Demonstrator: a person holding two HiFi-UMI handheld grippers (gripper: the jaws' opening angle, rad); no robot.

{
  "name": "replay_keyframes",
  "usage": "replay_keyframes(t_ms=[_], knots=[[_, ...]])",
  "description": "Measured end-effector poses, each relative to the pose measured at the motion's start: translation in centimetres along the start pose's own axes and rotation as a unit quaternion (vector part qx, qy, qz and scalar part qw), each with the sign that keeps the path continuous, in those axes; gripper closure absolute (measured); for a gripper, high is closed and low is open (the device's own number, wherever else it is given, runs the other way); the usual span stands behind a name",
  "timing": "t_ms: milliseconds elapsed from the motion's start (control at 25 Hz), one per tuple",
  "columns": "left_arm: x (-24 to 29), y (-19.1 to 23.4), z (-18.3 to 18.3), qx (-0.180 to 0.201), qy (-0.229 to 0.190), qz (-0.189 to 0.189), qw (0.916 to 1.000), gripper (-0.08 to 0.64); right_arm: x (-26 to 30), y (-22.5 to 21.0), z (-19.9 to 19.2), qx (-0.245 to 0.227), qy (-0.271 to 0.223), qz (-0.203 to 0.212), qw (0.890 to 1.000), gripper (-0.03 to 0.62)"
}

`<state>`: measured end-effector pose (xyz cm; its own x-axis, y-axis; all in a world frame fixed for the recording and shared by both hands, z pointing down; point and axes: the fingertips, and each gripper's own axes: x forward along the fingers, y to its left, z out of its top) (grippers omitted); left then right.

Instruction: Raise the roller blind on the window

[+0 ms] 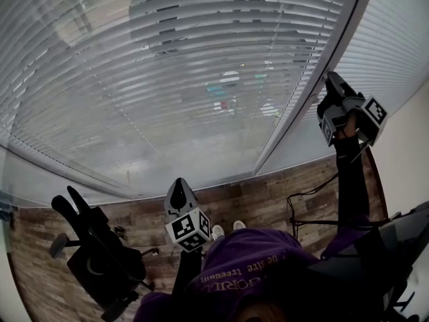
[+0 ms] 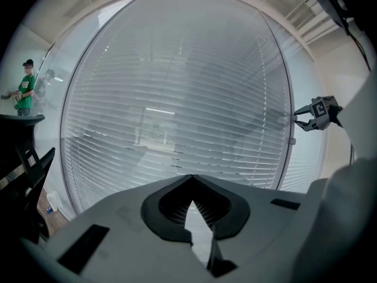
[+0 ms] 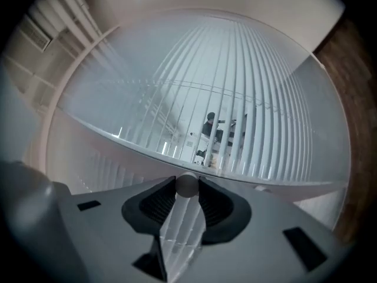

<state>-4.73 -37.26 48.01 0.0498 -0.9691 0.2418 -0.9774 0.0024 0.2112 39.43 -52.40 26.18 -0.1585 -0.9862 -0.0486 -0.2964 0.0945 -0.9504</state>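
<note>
We find the right gripper (image 1: 333, 80) raised and clenched on a clear wand (image 3: 179, 229) beside the slatted blind (image 1: 167, 79). The left gripper (image 2: 191, 184) is clenched on nothing.

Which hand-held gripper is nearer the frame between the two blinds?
Right. The right hand-held gripper is raised beside the frame, clamping a pale rod; the left hand-held gripper sits low, away.

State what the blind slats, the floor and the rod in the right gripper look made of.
Blind slats: thin, pale, smooth, probably aluminium or plastic; light glints along them. Floor: wood-look planks, visible grain. Rod, clamped by right gripper: clear faceted plastic, likely.
</note>
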Motion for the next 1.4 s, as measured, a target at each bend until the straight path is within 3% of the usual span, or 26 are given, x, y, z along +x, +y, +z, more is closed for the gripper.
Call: replay_keyframes(t_ms=[200,400,520,600,680,800,960,1160,1320,1400], knots=[[0.3,0.4,-0.1,-0.001,-0.001,0.000,1.0000,0.558,0.2,-0.7,-0.3,0.132,-0.012,0.023,0.991,0.469],[0.1,0.5,0.0,-0.002,-0.001,0.000,1.0000,0.558,0.1,-0.9,-0.4,0.243,-0.032,0.053,0.968,0.469],[0.3,0.2,0.2,0.000,-0.001,-0.001,1.0000,0.558,0.4,-0.8,-0.2,0.269,-0.047,0.079,0.959,0.469],[0.3,0.1,0.0,0.002,0.000,-0.003,1.0000,0.558,0.3,-0.7,-0.3,0.206,-0.045,0.097,0.973,0.469],[0.2,0.2,-0.5,0.003,0.001,-0.004,1.0000,0.558,-0.2,-0.1,-1.4,0.090,-0.021,0.117,0.989,0.469],[0.1,0.3,-0.6,0.005,0.001,-0.005,1.0000,0.558,-1.5,1.0,-5.4,-0.064,0.047,0.147,0.986,0.469],[-0.4,0.2,0.6,0.010,-0.003,-0.012,0.9999,0.558,-3.7,3.2,-13.0,-0.225,0.113,0.167,0.953,0.469],[-0.4,-1.1,0.5,0.018,-0.002,-0.019,0.9997,0.558,-5.5,3.0,-17.7,-0.326,0.120,0.192,0.918,0.469],[-0.5,-0.7,0.2,0.018,-0.003,-0.017,0.9997,0.558,-6.1,2.9,-20.8,-0.453,0.129,0.186,0.862,0.471],[-0.6,-0.5,0.1,0.018,0.000,-0.017,0.9997,0.558,-6.2,3.1,-21.3,-0.485,0.124,0.175,0.848,0.499]])
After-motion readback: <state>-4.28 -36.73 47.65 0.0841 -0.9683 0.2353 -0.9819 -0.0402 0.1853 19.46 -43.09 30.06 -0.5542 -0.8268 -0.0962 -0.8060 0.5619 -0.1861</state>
